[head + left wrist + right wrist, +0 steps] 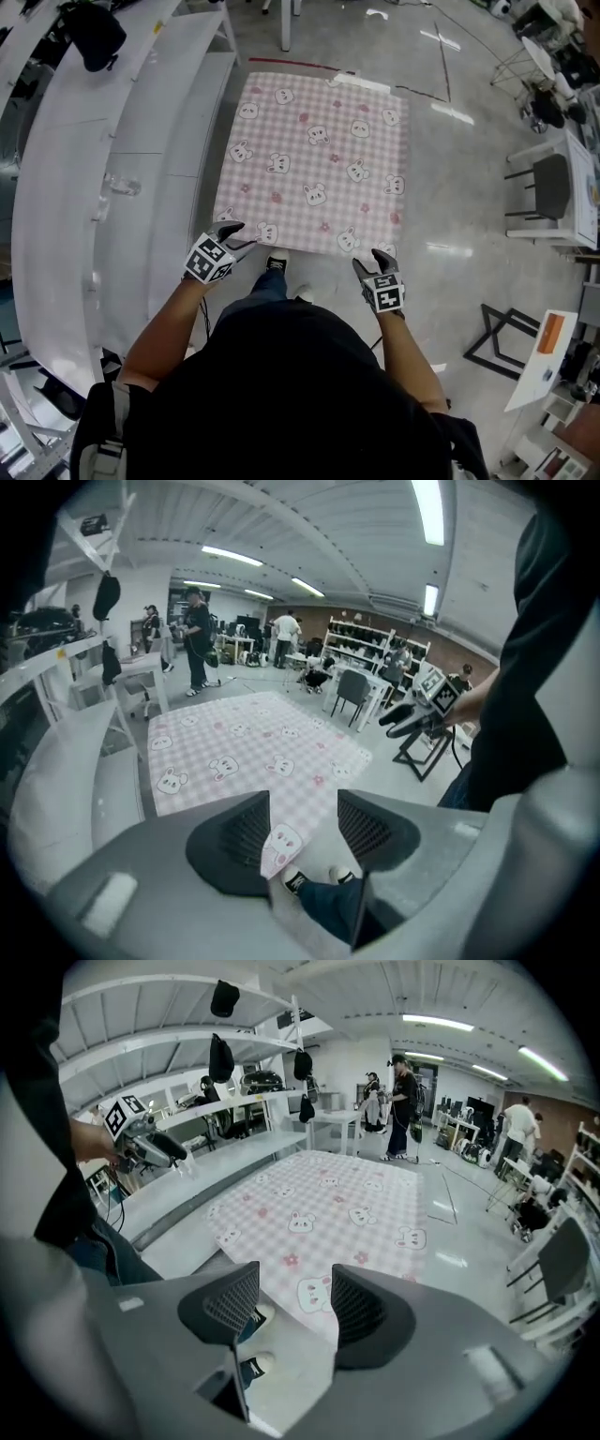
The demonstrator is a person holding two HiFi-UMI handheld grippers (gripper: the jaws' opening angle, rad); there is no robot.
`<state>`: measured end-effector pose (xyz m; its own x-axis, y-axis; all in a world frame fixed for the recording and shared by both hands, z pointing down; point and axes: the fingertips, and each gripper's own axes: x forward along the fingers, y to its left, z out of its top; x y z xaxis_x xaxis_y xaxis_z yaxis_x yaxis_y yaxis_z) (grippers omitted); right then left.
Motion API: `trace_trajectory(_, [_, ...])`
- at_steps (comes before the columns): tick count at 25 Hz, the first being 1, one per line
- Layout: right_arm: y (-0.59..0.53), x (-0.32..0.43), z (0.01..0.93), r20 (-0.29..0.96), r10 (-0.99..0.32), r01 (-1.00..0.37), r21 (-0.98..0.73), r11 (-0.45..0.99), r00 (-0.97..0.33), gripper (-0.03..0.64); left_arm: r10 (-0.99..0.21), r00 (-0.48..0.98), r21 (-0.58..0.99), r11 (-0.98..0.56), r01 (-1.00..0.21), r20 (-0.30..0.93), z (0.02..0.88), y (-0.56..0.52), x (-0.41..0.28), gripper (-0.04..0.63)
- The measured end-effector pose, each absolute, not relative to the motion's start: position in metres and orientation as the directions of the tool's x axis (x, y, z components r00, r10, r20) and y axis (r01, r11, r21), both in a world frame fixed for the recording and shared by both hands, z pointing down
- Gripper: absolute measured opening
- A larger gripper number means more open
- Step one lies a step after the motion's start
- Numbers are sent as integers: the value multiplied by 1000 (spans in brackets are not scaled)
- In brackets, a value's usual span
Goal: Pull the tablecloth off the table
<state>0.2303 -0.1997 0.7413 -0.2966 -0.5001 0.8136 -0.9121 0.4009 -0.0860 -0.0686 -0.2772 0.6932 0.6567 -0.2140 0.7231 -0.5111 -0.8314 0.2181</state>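
Right at the near edge of the pink checked tablecloth, both grippers were held low, one at each near corner. The tablecloth, printed with little bunnies, lay spread flat over the table in front of the person, with their shoes just below its near edge.

The left gripper had its jaws apart. The near left corner of the cloth hung between them, close against the left jaw, but the pads were not pressing it. The right gripper also had its jaws apart, with the near edge of the cloth showing in the gap and nothing clamped.

A long white counter curved along the left side, and a dark chair stood well off to the right.
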Motion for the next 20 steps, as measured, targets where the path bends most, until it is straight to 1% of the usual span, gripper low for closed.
trace_trajectory(5, [-188, 230, 776, 862, -428, -896, -66, 440, -274, 273, -130, 604, 191, -879, -437, 786, 727, -269, -65, 229])
trace_trajectory(10, [-183, 225, 801, 895, -373, -858, -22, 512, -246, 273, -60, 542, 157, -925, -346, 838, 764, -257, -66, 236])
trace_trajectory(17, [-184, 219, 828, 916, -333, -801, 20, 598, -226, 275, -30, 430, 85, -965, -247, 902, 811, -248, -81, 259])
trace_trajectory(20, [-184, 218, 838, 925, -316, -777, 37, 628, -211, 275, -26, 405, 65, -976, -208, 914, 827, -245, -86, 265])
